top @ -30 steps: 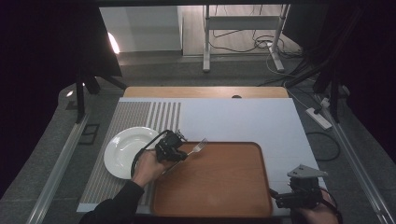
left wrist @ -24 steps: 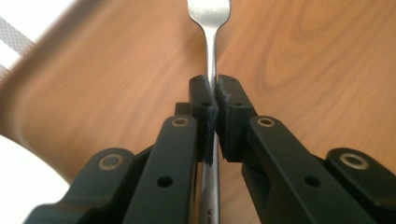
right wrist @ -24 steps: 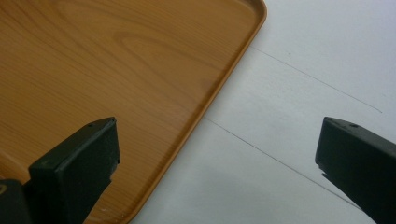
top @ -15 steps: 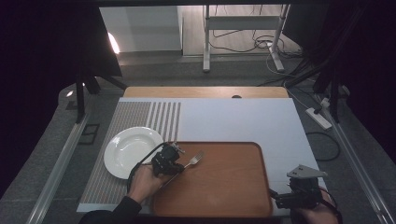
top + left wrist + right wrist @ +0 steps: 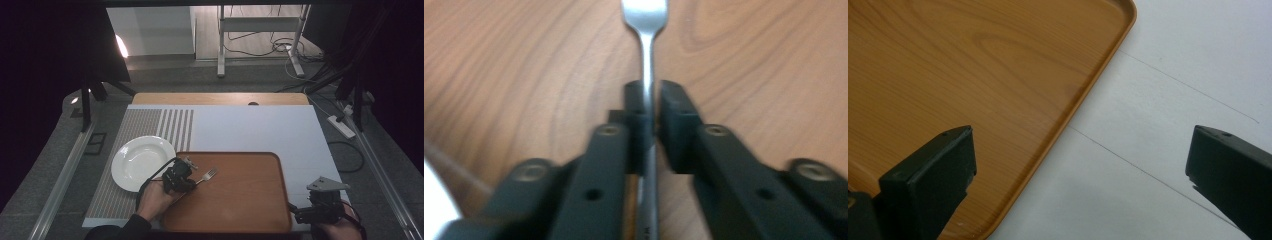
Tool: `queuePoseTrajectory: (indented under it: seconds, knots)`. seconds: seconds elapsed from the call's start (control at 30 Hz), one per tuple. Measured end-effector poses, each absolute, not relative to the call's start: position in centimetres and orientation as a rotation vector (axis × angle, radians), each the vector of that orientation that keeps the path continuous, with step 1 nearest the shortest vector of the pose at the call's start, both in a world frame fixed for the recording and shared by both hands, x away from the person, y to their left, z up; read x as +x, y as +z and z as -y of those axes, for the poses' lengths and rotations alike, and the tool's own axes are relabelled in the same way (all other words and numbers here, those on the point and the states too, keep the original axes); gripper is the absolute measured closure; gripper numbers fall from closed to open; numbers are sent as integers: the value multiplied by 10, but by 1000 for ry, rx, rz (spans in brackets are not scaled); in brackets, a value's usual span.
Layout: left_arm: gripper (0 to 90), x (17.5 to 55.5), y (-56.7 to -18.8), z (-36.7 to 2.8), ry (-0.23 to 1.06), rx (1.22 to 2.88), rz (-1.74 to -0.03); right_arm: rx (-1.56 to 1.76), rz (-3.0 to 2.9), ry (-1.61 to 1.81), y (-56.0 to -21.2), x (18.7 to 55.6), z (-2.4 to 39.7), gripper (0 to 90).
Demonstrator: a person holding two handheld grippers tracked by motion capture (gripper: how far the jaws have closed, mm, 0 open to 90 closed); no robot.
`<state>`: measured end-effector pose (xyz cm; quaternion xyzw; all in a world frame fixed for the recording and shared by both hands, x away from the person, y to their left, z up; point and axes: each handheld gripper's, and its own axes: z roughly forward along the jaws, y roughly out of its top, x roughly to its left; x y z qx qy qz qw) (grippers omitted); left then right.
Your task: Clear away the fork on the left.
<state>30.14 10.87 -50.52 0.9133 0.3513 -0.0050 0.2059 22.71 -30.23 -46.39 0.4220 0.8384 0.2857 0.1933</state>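
A metal fork (image 5: 207,175) lies on the left part of the brown wooden tray (image 5: 240,200), tines pointing away to the right. My left gripper (image 5: 192,181) is low over the tray's left edge. In the left gripper view the fork (image 5: 647,60) handle runs between the jaws of the gripper (image 5: 653,107). The jaws have just been opening: the handle rests by the left pad, with a thin gap to the right pad. My right gripper (image 5: 295,215) stands wide open at the tray's near right corner (image 5: 973,75), its jaws (image 5: 1080,165) holding nothing.
A white plate (image 5: 140,162) sits on the striped mat (image 5: 150,125), just left of the tray. A white table cover (image 5: 250,130) stretches behind and to the right. A power strip (image 5: 342,126) and cables lie on the floor at the right.
The left gripper has carried the fork toward the near side and down onto the tray. Its jaws have parted slightly around the handle. The right gripper has stayed put.
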Motion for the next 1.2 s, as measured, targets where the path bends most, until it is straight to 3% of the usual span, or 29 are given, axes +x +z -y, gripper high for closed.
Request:
queuePoseTrajectory:
  seconds: [0.17,0.37,0.47,0.67,1.2]
  knots:
    - [687,301,-494,-107,43,2502,-932,1182,-2352,799,-464,227,302,4]
    - [883,300,-491,-97,-7,2465,-867,1181,-2353,795,-464,227,302,4]
    - [890,302,-497,-86,-50,2481,-835,1178,-2354,792,-464,227,302,4]
    - [890,307,-507,-81,-7,2541,-845,1176,-2356,792,-464,227,302,4]
    - [890,324,-510,-118,24,2474,-1042,1170,-2361,792,-464,227,301,4]
